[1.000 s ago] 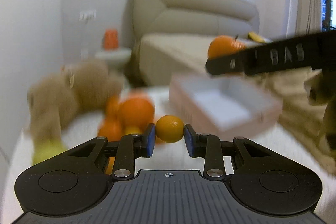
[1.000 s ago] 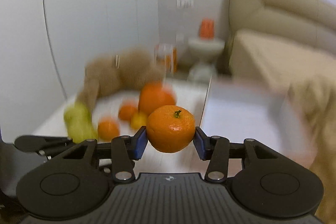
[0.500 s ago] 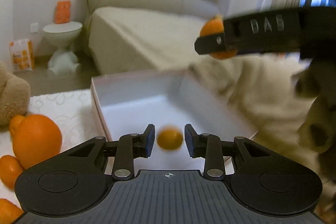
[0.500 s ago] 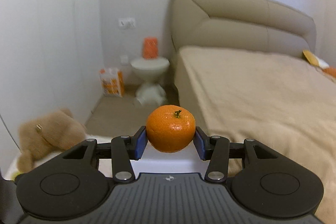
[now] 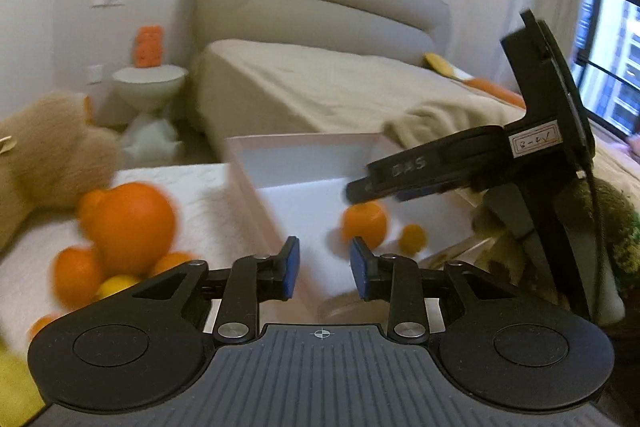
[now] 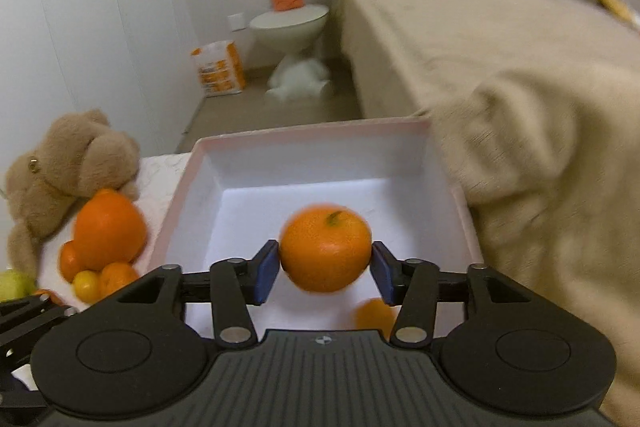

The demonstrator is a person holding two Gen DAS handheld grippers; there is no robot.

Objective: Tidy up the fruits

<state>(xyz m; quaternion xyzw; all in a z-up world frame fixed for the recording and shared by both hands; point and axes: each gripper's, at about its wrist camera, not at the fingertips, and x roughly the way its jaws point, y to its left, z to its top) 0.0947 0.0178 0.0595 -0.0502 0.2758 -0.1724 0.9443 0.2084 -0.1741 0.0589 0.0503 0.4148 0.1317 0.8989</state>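
- Right wrist view: right gripper [image 6: 323, 271] over the white box [image 6: 208, 151]. A tangerine [image 6: 325, 251] sits between its blue pads; the left pad touches it, a thin gap seems to show at the right pad, and motion blur means I cannot tell if it is gripped or let go.
- Small orange fruit [image 6: 374, 315] on the box floor, low and partly hidden behind the gripper body.
- Left wrist view: left gripper [image 5: 323, 269] unclenched, nothing between its pads, at the box's near left wall.
- Outside the box, on the white cloth [image 5: 192, 183]: a large orange [image 5: 128, 227] with smaller fruit heaped against it, beside a teddy bear [image 5: 44, 151].
- Bed [image 6: 460, 23] behind the box.
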